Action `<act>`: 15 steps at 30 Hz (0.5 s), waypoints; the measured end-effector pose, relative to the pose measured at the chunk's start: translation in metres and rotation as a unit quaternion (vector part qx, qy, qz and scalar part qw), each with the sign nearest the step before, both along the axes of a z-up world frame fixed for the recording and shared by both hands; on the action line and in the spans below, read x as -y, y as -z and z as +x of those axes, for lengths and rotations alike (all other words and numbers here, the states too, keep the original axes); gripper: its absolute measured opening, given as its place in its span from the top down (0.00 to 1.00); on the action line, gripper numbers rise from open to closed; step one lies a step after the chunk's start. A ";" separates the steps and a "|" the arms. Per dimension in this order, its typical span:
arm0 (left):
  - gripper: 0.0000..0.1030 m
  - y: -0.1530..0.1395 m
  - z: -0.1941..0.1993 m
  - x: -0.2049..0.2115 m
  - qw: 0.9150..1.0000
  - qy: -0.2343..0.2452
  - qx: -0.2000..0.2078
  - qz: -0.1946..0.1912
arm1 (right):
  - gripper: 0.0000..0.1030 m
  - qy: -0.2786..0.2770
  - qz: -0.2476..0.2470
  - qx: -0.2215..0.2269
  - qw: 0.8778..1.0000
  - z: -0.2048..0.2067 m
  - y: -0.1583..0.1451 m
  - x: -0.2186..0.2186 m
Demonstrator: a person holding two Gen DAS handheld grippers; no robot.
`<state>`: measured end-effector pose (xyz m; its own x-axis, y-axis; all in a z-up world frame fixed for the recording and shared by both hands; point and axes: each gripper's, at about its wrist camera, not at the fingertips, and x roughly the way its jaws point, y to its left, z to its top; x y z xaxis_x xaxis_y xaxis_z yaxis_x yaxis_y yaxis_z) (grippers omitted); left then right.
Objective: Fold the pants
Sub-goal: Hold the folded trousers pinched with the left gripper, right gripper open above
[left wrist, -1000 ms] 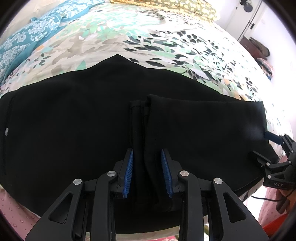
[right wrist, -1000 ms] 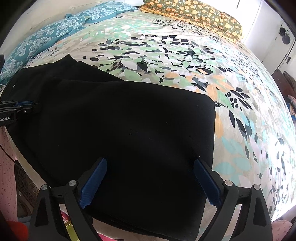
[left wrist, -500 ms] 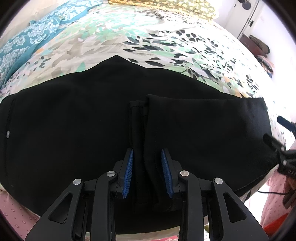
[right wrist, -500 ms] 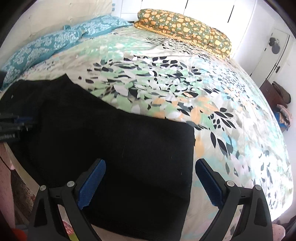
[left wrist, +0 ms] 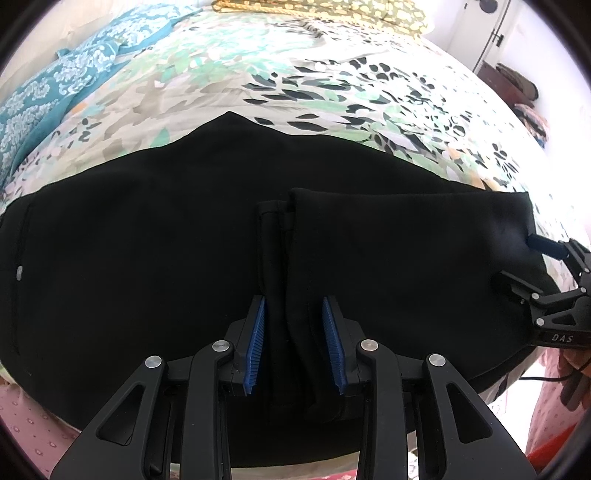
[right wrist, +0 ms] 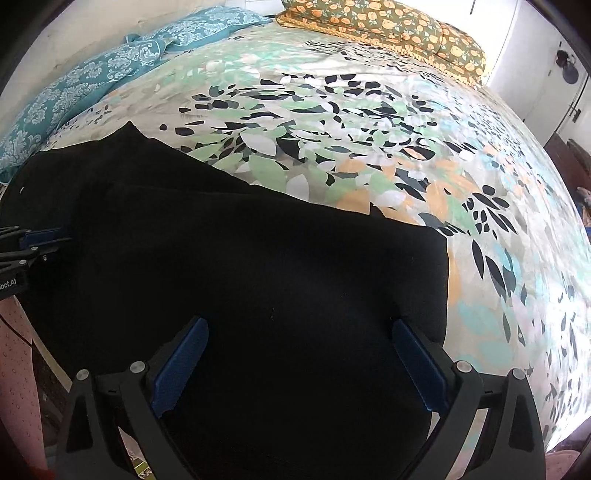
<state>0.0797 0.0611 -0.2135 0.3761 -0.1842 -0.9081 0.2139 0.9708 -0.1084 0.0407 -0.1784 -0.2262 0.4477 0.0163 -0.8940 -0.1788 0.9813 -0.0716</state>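
Black pants [left wrist: 147,258] lie folded across the near edge of a flowered bed. The left gripper [left wrist: 293,343] is shut on a raised fold of the pants, with the cloth bunched between its blue pads [left wrist: 255,343]. In the right wrist view the pants [right wrist: 258,258] fill the lower left, and their right end stops in a straight edge. There the right gripper [right wrist: 299,365] hangs open just over the cloth, with nothing pinched. From the left wrist view the right gripper [left wrist: 524,260] shows at the pants' right end.
The flowered bedspread [left wrist: 332,92] stretches far beyond the pants. Teal pillows [left wrist: 55,92] lie at the back left and orange-flowered pillows [right wrist: 388,26] at the head of the bed. Pink dotted cloth [left wrist: 22,417] hangs below the near edge.
The right gripper drew back from the pants' right end half a second ago and has come back over it, still open. The left gripper has kept its grip and place.
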 end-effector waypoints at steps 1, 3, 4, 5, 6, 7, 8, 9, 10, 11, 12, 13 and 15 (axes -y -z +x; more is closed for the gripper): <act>0.69 0.000 0.000 0.000 1.000 0.000 0.000 0.000 | 0.02 0.000 -0.001 0.000 1.000 0.000 0.001 0.000; 0.69 0.000 0.000 0.000 1.000 0.000 0.000 0.000 | 0.02 0.001 -0.002 -0.001 1.000 0.001 0.001 0.000; 0.69 0.000 0.000 0.000 1.000 0.000 0.000 0.000 | 0.02 0.001 -0.003 -0.001 1.000 0.001 0.001 -0.001; 0.69 0.000 0.000 0.000 1.000 0.000 0.000 0.000 | 0.01 0.002 -0.003 -0.001 1.000 0.002 0.001 0.000; 0.69 0.000 0.000 0.000 1.000 0.000 0.000 0.000 | 0.01 0.002 -0.004 -0.001 1.000 0.002 0.001 0.000; 0.69 0.000 0.000 0.001 1.000 0.000 0.000 0.001 | 0.01 0.002 -0.005 -0.001 1.000 0.001 0.001 0.000; 0.69 0.000 0.000 0.001 1.000 0.000 0.000 0.000 | 0.01 0.002 -0.006 -0.001 1.000 0.002 0.001 0.000; 0.69 0.000 0.000 0.001 1.000 0.000 0.000 0.000 | 0.01 0.002 -0.007 -0.001 1.000 0.001 0.001 0.000; 0.69 0.000 0.000 0.001 1.000 0.000 0.000 0.000 | 0.01 0.002 -0.007 -0.001 1.000 0.002 0.001 -0.001; 0.69 0.000 0.000 0.001 1.000 0.000 0.000 0.001 | 0.00 0.002 -0.007 -0.002 1.000 0.002 0.001 0.000; 0.69 0.000 0.000 0.001 1.000 0.000 0.000 0.000 | 0.00 0.002 -0.007 -0.002 1.000 0.002 0.001 0.000; 0.69 0.000 0.000 0.001 1.000 0.000 0.000 0.000 | 0.00 0.002 -0.007 -0.001 1.000 0.002 0.001 0.000; 0.69 0.000 0.000 0.001 1.000 0.000 0.000 0.001 | 0.00 0.002 -0.007 -0.001 1.000 0.002 0.001 0.000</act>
<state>0.0793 0.0600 -0.2134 0.3768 -0.1830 -0.9080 0.2133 0.9711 -0.1072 0.0427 -0.1783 -0.2273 0.4454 0.0012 -0.8953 -0.1749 0.9808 -0.0857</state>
